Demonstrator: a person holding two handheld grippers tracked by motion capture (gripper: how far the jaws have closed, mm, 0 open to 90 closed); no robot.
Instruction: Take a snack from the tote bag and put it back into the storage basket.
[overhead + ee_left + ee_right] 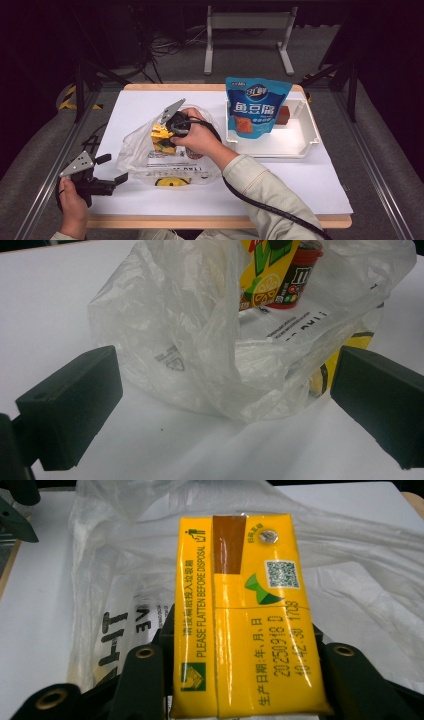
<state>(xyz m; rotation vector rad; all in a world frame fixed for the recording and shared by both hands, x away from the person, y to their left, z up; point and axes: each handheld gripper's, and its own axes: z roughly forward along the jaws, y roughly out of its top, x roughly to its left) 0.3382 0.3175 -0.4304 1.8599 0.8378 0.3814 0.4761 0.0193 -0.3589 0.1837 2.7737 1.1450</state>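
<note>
Carton base hidden low inside the plastic bag (150, 150); right gripper (172, 131) clamps the yellow drink carton (245, 620) squarely between its jaws, while left gripper (112, 170) gapes empty near the table's front-left corner.

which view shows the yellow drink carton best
The right gripper view: the yellow carton sits close up between the right gripper's jaws, print readable. The high view shows it small inside the plastic bag; the left gripper view catches just its lower corner.

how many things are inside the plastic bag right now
2: a yellow drink carton clamped in the right gripper, and a red candy tub standing beside it. The crumpled plastic bag may hide more.
</note>
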